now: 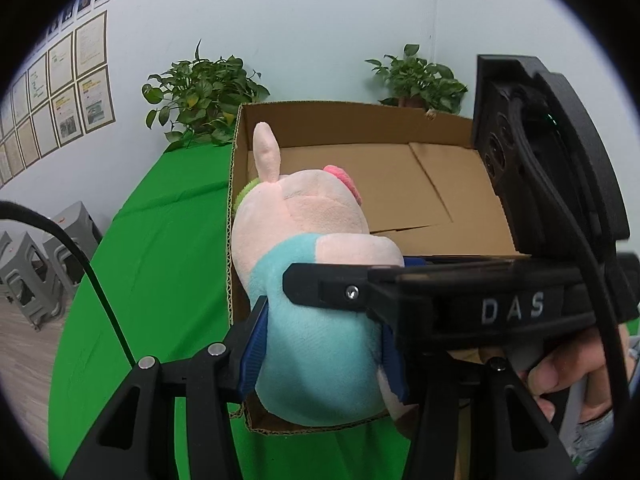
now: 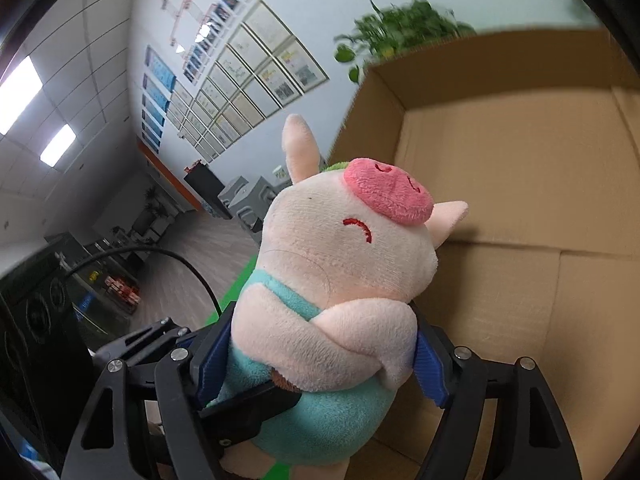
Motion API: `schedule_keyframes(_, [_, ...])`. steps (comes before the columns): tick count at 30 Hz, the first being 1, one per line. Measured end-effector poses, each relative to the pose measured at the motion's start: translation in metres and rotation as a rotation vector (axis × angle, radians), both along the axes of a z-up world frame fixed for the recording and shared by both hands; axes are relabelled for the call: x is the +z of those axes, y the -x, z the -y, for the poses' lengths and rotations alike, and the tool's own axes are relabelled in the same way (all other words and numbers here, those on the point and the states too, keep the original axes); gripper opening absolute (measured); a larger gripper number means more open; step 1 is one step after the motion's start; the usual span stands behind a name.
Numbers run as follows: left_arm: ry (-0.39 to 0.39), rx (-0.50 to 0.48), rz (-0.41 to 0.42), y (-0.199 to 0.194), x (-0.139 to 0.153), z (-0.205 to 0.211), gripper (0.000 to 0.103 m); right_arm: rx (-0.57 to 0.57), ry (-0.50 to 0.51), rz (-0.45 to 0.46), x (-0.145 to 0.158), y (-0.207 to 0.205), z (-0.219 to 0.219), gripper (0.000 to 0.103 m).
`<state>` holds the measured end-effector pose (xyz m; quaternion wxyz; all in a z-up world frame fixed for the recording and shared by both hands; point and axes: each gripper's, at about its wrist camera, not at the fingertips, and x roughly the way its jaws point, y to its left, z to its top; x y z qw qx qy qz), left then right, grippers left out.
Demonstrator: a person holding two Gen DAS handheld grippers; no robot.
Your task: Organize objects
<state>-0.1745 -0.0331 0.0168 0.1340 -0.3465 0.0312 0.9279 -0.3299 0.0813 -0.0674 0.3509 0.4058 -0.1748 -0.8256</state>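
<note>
A pink plush pig [image 1: 316, 276] in light blue overalls is held at the near left rim of an open cardboard box [image 1: 360, 124]. My left gripper [image 1: 320, 360] is shut on the pig's blue body. My right gripper [image 2: 320, 364] is shut on the same pig [image 2: 340, 264] from the side; its black finger crosses in front of the pig in the left wrist view [image 1: 344, 288]. The box [image 2: 520, 152] looks empty inside where it shows.
The box stands on a green cloth [image 1: 160, 240]. Two potted plants [image 1: 200, 96] [image 1: 420, 80] stand behind it against the wall. Grey stools [image 1: 36, 264] stand on the floor at the left. A black cable [image 1: 96, 280] hangs at the left.
</note>
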Motion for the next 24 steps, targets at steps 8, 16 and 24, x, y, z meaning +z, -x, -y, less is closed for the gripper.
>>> schedule_keyframes(8, [-0.012, 0.04, 0.048, 0.008, -0.015, 0.005, 0.053, -0.008, -0.094, 0.109, -0.031, 0.034, 0.017, 0.075])
schedule_keyframes(16, [-0.013, 0.035, 0.014, -0.008, -0.006, 0.011, 0.054, 0.012, -0.054, 0.131, -0.045, 0.051, 0.026, 0.074])
schedule_keyframes(24, [-0.05, 0.058, 0.048, -0.002, -0.019, 0.016, 0.055, -0.037, -0.136, 0.172, -0.058, 0.06, 0.036, 0.096])
